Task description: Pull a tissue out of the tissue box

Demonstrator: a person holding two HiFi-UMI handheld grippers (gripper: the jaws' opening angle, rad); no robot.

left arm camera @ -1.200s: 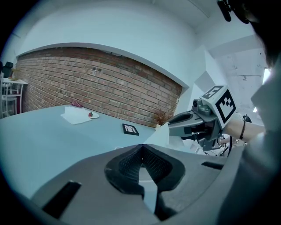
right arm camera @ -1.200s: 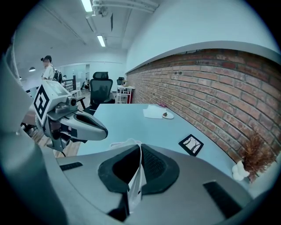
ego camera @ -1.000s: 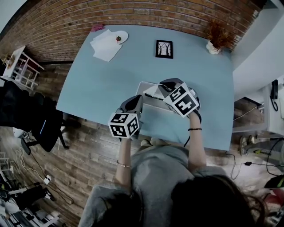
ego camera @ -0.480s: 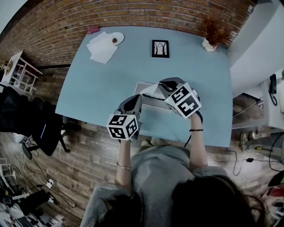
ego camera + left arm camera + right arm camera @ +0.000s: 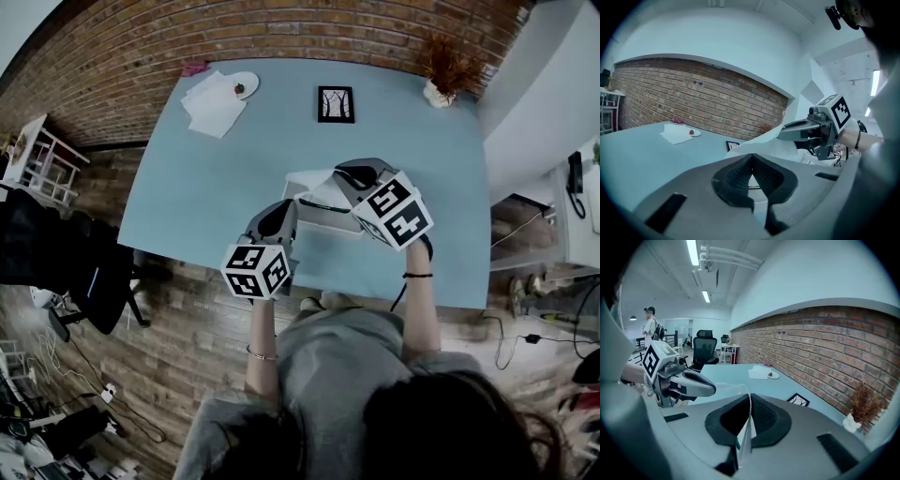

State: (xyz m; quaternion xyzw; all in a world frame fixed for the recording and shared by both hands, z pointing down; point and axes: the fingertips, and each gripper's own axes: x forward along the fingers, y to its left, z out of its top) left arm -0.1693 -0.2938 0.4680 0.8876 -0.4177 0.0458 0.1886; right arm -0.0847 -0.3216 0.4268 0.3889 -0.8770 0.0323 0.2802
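Note:
A white tissue box (image 5: 298, 180) lies on the blue table (image 5: 206, 187) near its front edge. My right gripper (image 5: 343, 178) hovers above the box, shut on a white tissue (image 5: 326, 195) that stretches up from it. The right gripper view shows the sheet pinched between the pads of that gripper (image 5: 750, 401) and hanging toward the camera as a thin tissue (image 5: 745, 437). My left gripper (image 5: 286, 208) sits at the box's near left side, jaws shut with nothing between them. Seen from the left gripper (image 5: 750, 161), the tissue (image 5: 759, 143) rises to the right gripper (image 5: 783, 136).
Farther back on the table are a small picture frame (image 5: 336, 103), loose papers with a small plate (image 5: 214, 101) and a dried plant in a pot (image 5: 445, 75). A dark office chair (image 5: 56, 262) stands left of the table. A person (image 5: 649, 326) stands far off.
My right gripper has risen a little with the tissue, drawing more of the sheet up out of the box. The left gripper has stayed where it was.

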